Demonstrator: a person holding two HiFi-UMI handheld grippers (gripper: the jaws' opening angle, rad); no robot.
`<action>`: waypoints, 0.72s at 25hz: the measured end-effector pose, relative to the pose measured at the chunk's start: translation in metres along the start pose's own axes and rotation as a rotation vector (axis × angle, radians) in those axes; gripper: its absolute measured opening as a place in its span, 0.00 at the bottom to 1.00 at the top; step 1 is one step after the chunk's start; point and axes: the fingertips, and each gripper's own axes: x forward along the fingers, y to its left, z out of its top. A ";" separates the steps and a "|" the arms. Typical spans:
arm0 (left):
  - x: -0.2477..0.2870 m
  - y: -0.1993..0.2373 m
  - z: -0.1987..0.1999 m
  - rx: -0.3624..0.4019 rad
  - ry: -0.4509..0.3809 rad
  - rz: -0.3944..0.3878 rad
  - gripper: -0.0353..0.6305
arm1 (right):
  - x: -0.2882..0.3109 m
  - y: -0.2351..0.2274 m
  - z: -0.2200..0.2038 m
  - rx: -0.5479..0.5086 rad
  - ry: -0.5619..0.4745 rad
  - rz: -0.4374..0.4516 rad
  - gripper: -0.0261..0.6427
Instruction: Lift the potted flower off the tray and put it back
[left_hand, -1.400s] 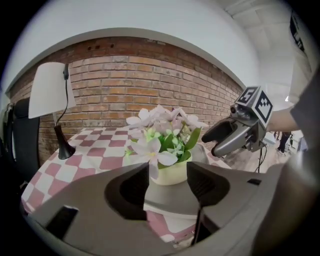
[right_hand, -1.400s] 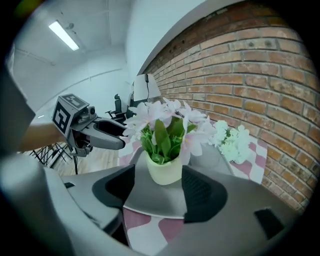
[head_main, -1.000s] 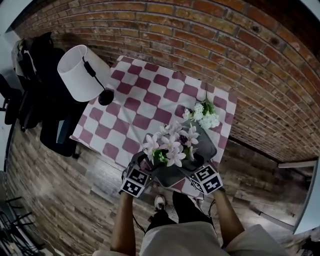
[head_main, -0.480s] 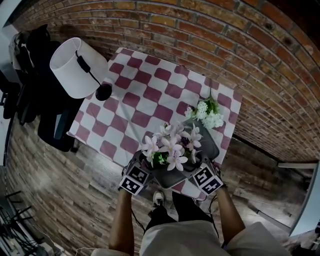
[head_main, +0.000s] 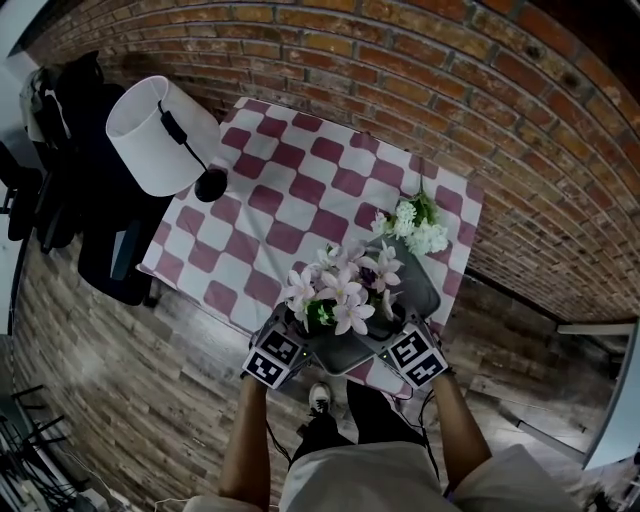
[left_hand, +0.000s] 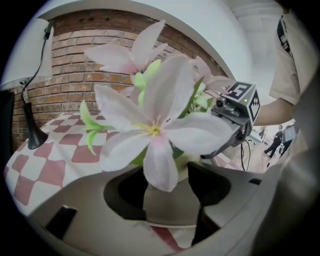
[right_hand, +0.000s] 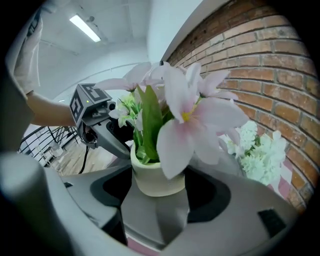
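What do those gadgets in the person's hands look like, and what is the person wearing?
The left gripper and right gripper are grey moulded plastic shells. Each carries a cube of black-and-white square markers with a small green light, and trails a dark cable. The person wears a pale short-sleeved shirt and dark trousers.

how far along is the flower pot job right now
Nothing looks done yet: the potted flower stands on the tray. In hand: the left gripper and right gripper each have their fingers shut on the tray's near edge, not on the pot. Left: grasp the pot, lift it off the tray, set it back.
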 end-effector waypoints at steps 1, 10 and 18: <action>-0.002 -0.001 0.001 -0.001 -0.007 0.000 0.48 | -0.002 0.001 0.001 -0.001 -0.004 -0.004 0.56; -0.037 -0.021 0.031 0.039 -0.102 0.016 0.47 | -0.038 0.019 0.028 0.042 -0.093 -0.050 0.56; -0.093 -0.044 0.065 0.067 -0.220 0.052 0.45 | -0.084 0.049 0.071 0.038 -0.198 -0.100 0.56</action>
